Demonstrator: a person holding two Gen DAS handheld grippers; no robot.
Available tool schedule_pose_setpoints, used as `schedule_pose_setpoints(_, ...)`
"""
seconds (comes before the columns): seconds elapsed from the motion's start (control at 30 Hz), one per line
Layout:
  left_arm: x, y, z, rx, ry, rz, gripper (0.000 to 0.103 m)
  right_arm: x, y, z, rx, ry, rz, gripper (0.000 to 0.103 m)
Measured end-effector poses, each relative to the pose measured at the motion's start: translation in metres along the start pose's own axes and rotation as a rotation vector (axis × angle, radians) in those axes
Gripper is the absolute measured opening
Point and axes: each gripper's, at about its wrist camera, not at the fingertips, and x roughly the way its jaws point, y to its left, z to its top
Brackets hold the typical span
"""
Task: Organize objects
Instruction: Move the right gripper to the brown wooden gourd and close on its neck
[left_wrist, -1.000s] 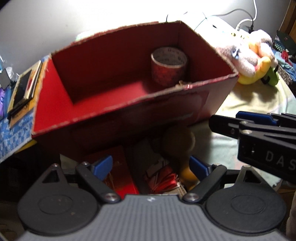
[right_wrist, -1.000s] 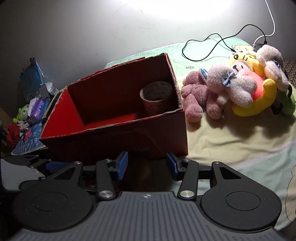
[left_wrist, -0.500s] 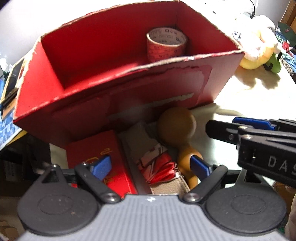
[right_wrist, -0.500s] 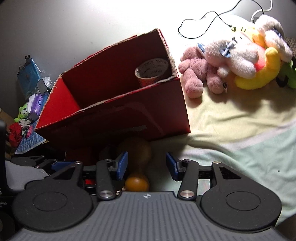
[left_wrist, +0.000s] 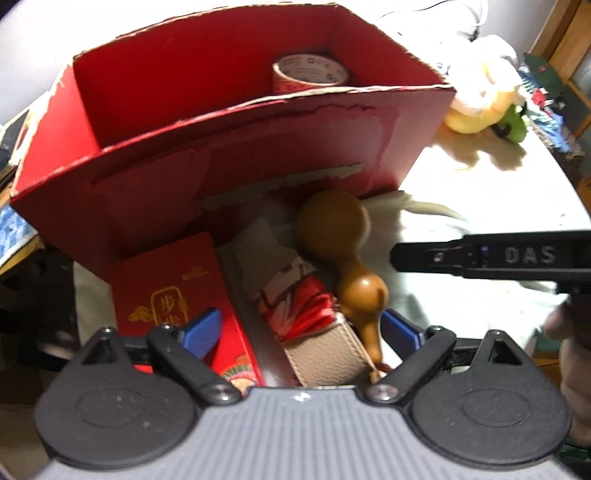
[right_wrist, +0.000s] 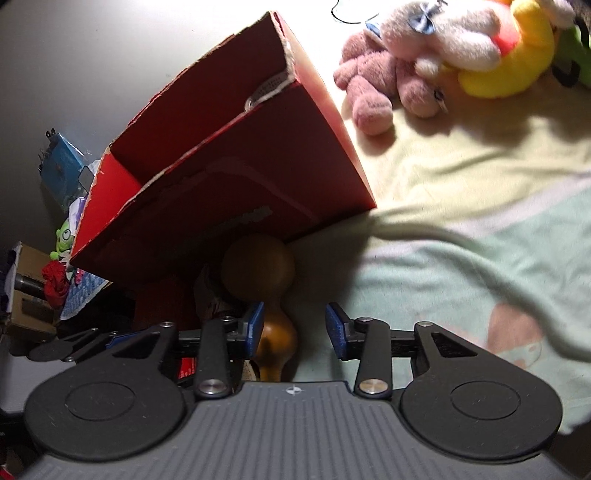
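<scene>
A red cardboard box (left_wrist: 236, 147) stands open on the bed, with a roll of tape (left_wrist: 310, 74) inside at the back right. In front of it lie a brown gourd (left_wrist: 340, 251), a red and white folded fan with a beige strap (left_wrist: 306, 306), and a flat red packet (left_wrist: 177, 295). My left gripper (left_wrist: 301, 330) is open above the fan and the gourd's neck. My right gripper (right_wrist: 295, 328) is open, its left pad next to the gourd (right_wrist: 266, 280). The box (right_wrist: 240, 177) fills the right wrist view's upper left.
Plush toys (right_wrist: 443, 55) lie on the bed at the back right. A pale green and yellow blanket (right_wrist: 461, 229) covers the bed. Clutter, with a small green toy (right_wrist: 64, 240), sits left of the box. The right gripper's arm (left_wrist: 498, 258) crosses the left wrist view at right.
Both grippers have come down and forward toward the objects in front of the box. The gourd, fan and red packet have come into full view. Both stay open.
</scene>
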Motion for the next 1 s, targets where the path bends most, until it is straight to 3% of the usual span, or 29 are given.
schedule_pose_setpoints(0.33,-0.014,-0.002,-0.007,-0.007,-0.050,-0.156,0.087,0.014,0.008,0.002,-0.060,-0.011,0.030,0.037)
schedule_pose_setpoints(0.6,-0.018,-0.006,-0.008,0.016,-0.060,-0.197,0.087,0.041,0.022,0.005,-0.166,0.043,0.021,0.037)
schedule_pose_setpoints(0.8,-0.019,-0.011,-0.005,0.037,-0.067,-0.213,0.087,0.051,0.016,0.009,-0.144,0.069,0.052,0.034)
schedule_pose_setpoints(1.0,-0.011,-0.018,0.005,0.051,-0.063,-0.254,0.087,0.038,-0.013,0.014,-0.038,0.065,0.077,0.034)
